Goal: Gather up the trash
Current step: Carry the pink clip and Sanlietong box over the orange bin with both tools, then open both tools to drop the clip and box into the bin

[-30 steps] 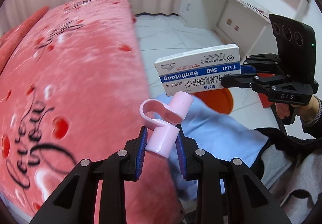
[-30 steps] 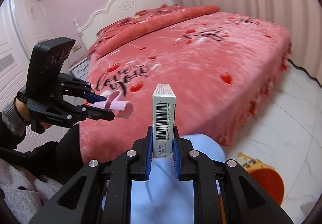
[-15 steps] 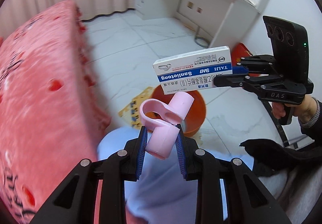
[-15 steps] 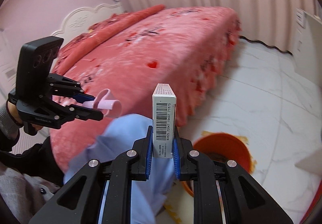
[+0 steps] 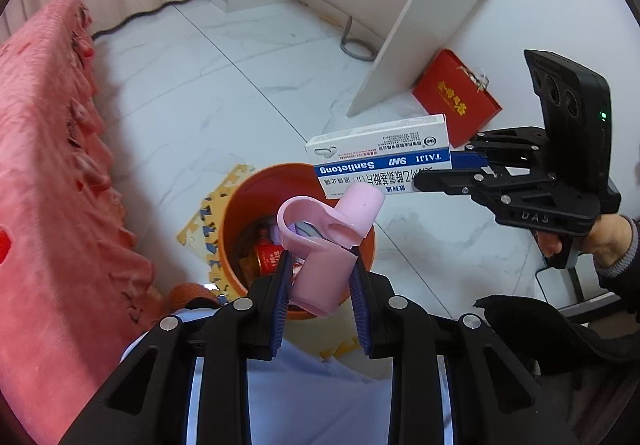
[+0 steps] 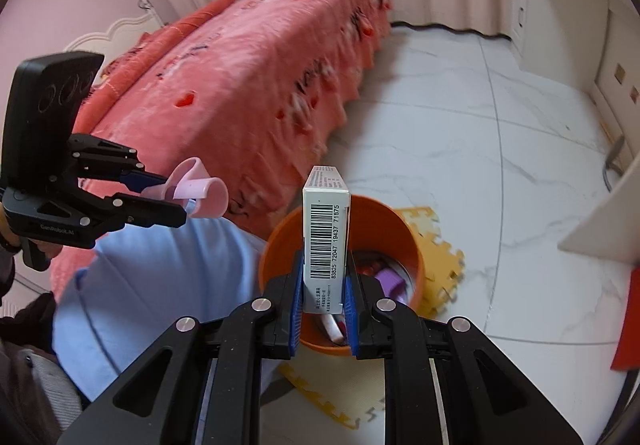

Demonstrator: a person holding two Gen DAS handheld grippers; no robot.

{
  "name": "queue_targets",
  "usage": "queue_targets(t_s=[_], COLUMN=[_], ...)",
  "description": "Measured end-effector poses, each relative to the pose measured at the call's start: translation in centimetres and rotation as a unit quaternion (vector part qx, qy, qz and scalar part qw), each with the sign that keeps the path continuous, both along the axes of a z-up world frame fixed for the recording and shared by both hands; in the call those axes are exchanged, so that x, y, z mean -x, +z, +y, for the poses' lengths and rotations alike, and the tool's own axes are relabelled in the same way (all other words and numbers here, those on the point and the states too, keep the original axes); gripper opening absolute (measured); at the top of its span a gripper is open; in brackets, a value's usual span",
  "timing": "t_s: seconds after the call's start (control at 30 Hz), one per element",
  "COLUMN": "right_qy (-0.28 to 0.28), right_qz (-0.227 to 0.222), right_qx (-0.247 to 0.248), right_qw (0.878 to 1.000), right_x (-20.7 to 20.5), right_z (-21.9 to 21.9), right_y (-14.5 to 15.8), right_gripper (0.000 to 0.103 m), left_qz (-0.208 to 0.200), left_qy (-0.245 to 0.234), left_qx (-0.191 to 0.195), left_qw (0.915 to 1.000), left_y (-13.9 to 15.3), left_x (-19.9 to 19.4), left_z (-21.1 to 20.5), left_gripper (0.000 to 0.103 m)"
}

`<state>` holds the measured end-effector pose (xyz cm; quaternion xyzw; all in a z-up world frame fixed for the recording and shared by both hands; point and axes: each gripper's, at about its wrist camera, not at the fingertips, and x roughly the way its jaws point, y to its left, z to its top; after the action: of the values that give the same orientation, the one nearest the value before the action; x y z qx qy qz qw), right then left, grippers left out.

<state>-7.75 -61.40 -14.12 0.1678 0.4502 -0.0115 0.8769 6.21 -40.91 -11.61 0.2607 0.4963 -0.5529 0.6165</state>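
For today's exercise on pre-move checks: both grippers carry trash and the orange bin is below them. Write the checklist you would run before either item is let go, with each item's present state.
1. Left gripper shut on the pink plastic piece: ok, its fingers clamp the piece from both sides.
2. Right gripper shut on the medicine box: ok, the box stands upright between the pads.
3. Orange bin in view and open: ok, no lid.
4. Room in the bin: ok, other trash lies low inside.
5. Pink piece over the opening: cannot tell; it overlaps the bin in the left wrist view only.
6. Box over the opening: cannot tell; the two views disagree.
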Motion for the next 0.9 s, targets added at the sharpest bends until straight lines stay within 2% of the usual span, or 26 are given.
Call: queue_targets(t_s=[0.17,0.3,0.33,0.8,0.87,0.9], right_qy=[-0.011,-0.013,-0.013,0.017,0.016,0.015], right_qz=[0.013,0.022,0.024,0.052,0.053,0.053], right_qx=[-0.014,-0.018,-0.018,-0.003,0.004,0.005], right_qw=[1.0,1.0,0.999,0.998,0.998,0.998], right_x=[0.2,-0.4,-0.5,-3.7,-4.1,-4.2], right_z=[-0.8,-0.8,-0.7,2.0,2.1,2.2], right_y=[-1.9,-2.7,-2.9,-5.3,-5.2,-5.1], right_gripper=[0.018,0.018,0.018,0.021,0.038,0.04], left_qz=[0.01,0.003,0.002,-0.004,-0.003,-0.003], left_qy=[-0.006,0.001,0.003,0.026,0.03,0.032], left_qx=[-0.017,-0.032,-0.033,-0.023,-0.023,-0.022], left_qw=[0.9998,0.9995,0.9994,0.9994,0.9993,0.9992], left_y=[-1.9,-2.8,-2.8,-1.3,-1.4,-1.4], left_x=[-0.1,-0.3,-0.3,-0.7,-1.0,-1.0], left_z=[-1.7,-2.1,-2.1,0.1,0.4,0.6], left_gripper=[0.032,0.052,0.054,0.054,0.054,0.054])
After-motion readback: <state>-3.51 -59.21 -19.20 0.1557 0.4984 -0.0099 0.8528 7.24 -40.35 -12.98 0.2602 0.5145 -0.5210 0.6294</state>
